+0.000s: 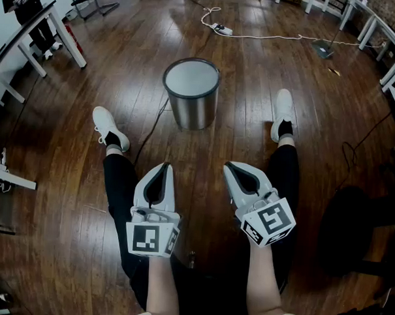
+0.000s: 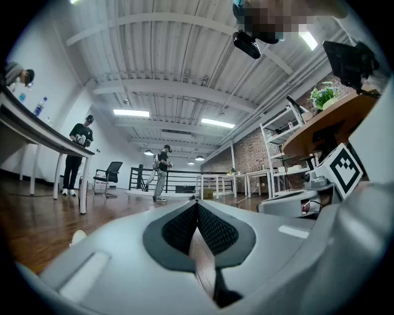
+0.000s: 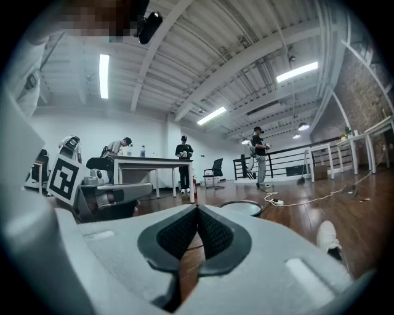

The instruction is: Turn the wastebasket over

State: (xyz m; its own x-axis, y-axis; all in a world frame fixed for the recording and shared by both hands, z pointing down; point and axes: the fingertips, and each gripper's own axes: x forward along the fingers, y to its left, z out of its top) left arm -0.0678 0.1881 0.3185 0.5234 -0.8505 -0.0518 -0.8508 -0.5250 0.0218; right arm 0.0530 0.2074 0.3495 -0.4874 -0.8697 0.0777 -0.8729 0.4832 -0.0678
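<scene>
A round metal wastebasket (image 1: 191,91) stands on the wooden floor ahead of me, between the person's feet; its top face looks pale and flat. Its rim (image 3: 242,208) peeks just over the right jaws in the right gripper view. My left gripper (image 1: 163,166) hovers over the left leg, jaws shut with nothing between them, a good way short of the basket. Over the right leg, my right gripper (image 1: 228,165) is also shut and empty. Both point level toward the basket. The closed pads meet at the left gripper's tip (image 2: 197,203) and the right gripper's tip (image 3: 197,208).
The person's legs and white shoes (image 1: 110,127) (image 1: 282,111) flank the basket. A thin cable (image 1: 152,129) runs on the floor beside it. A power strip with cord (image 1: 223,29) lies beyond. White tables (image 1: 42,39) stand left, a dark stool (image 1: 358,226) right. People stand far off (image 3: 183,160).
</scene>
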